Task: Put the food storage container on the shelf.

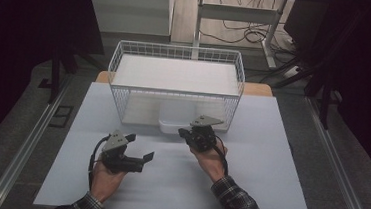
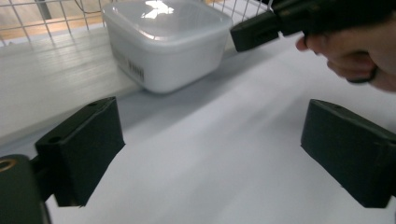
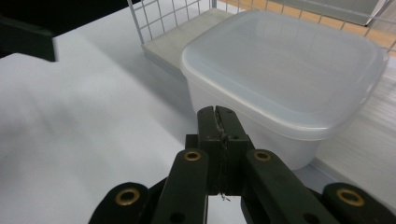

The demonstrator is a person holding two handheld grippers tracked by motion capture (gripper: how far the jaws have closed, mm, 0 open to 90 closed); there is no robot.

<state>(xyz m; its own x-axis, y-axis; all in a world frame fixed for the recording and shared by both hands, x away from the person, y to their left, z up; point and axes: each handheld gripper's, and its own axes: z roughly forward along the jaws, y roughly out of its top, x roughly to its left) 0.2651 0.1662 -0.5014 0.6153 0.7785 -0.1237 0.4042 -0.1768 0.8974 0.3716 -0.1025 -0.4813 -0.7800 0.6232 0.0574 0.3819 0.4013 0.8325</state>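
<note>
A lidded translucent white plastic container (image 1: 171, 124) stands on the pale board at the front foot of a white wire basket (image 1: 177, 53). My right gripper (image 1: 182, 132) is shut with nothing in it, its tips close to the container's near right side. In the right gripper view the shut jaws (image 3: 218, 116) point at the container (image 3: 285, 70) wall, just short of it. My left gripper (image 1: 140, 147) is open, lower left of the container, aimed toward it. Between its wide jaws (image 2: 212, 149) lies bare table, with the container (image 2: 163, 42) farther off and the right gripper (image 2: 254, 30) beside it.
The basket stands at the back middle of a white table sheet (image 1: 257, 180). A pale board (image 3: 173, 44) lies under the container. Dark floor, rails and a desk frame with cables (image 1: 239, 31) lie beyond the table.
</note>
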